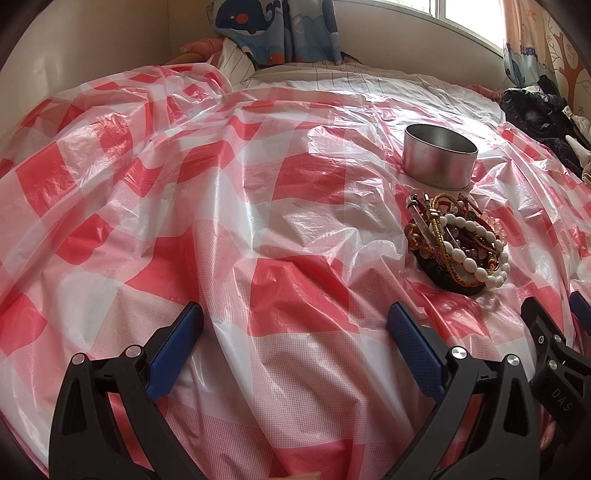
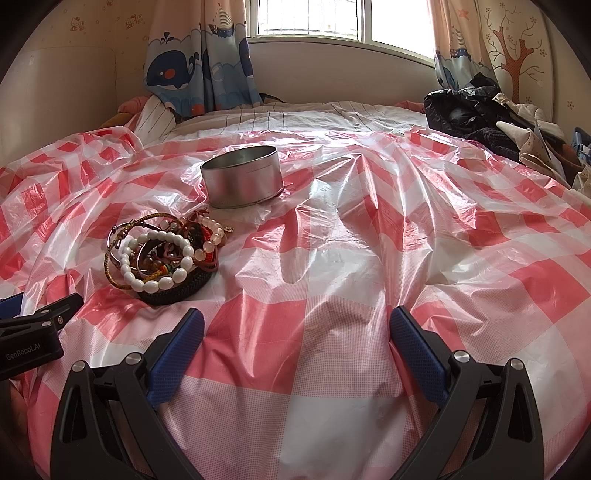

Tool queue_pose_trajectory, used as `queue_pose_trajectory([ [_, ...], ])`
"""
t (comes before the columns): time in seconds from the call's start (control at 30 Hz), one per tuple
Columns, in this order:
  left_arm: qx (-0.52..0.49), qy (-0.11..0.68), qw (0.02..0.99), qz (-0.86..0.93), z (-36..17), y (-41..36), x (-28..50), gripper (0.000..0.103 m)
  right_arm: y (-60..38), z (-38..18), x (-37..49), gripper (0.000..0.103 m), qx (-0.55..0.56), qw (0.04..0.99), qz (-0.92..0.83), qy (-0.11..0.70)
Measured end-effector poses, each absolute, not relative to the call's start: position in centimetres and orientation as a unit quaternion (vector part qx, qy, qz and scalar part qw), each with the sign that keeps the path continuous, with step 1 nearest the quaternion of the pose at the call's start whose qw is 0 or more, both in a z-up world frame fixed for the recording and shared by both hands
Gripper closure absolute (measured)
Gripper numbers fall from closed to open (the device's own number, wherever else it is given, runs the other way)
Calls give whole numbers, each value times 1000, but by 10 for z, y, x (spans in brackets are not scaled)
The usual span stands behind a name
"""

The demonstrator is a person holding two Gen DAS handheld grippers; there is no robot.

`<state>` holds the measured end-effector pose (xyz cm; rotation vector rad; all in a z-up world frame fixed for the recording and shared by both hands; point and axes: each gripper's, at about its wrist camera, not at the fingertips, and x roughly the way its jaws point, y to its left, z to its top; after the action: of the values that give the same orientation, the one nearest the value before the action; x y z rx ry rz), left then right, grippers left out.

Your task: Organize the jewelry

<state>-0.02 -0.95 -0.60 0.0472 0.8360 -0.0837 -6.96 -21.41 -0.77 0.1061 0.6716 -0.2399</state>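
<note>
One tangled heap of beaded bracelets (image 2: 166,256), white beads uppermost.

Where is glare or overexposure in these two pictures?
Left wrist view: the window is blown out, with white glare on the red-and-white checked plastic sheet. Right wrist view: bright window, sheen on the sheet's folds.

— What's on my feed beyond the job?
— I see a red-checked plastic sheet (image 2: 332,229) over the bed, whale curtains (image 2: 199,62), dark clothes (image 2: 476,110) piled far right.
</note>
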Motion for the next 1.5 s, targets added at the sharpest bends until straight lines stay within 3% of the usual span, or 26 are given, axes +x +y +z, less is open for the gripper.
queue_pose_trajectory([
  [1.03,20,413,910,-44,-8,-11,-4,7,-215,-3,-72,7,55,941,-108,316],
  [1.27,12,414,909,-47,-9,-8,-3,7,-198,15,-81,7,27,959,-72,274],
  [1.5,0,351,933,-84,24,-12,-12,7,-204,10,-73,7,50,952,-72,293],
])
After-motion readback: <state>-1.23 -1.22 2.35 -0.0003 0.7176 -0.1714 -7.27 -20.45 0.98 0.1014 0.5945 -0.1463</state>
